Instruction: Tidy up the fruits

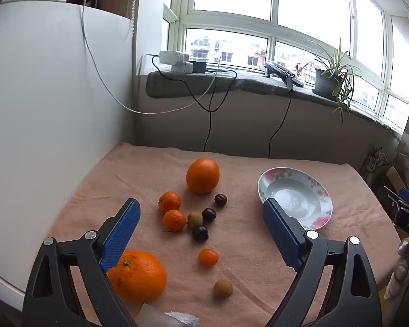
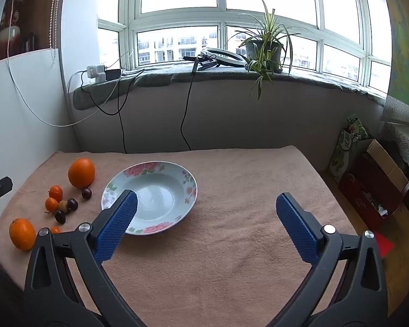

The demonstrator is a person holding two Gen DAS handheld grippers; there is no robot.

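Note:
Loose fruit lies on a pink towel [image 1: 245, 267]. A large orange [image 1: 203, 175] sits at the back and a second large orange [image 1: 139, 275] lies near my left finger. Between them are two mandarins [image 1: 169, 201], several dark cherries [image 1: 209, 214], a kumquat [image 1: 208, 256] and a brownish longan [image 1: 223, 288]. A floral bowl [image 1: 310, 190] stands empty to the right. My left gripper [image 1: 201, 215] hovers open above the fruit cluster. My right gripper [image 2: 205, 207] hangs open over bare towel, its left finger in front of the bowl [image 2: 161, 169].
A white board [image 1: 54, 95] walls the left side. Behind the table runs a windowsill [image 2: 204, 75] with a potted plant [image 2: 263, 46], chargers and hanging cables. A cardboard box [image 2: 373, 188] sits on the floor at the right. A hand [image 1: 399, 272] shows at the left view's right edge.

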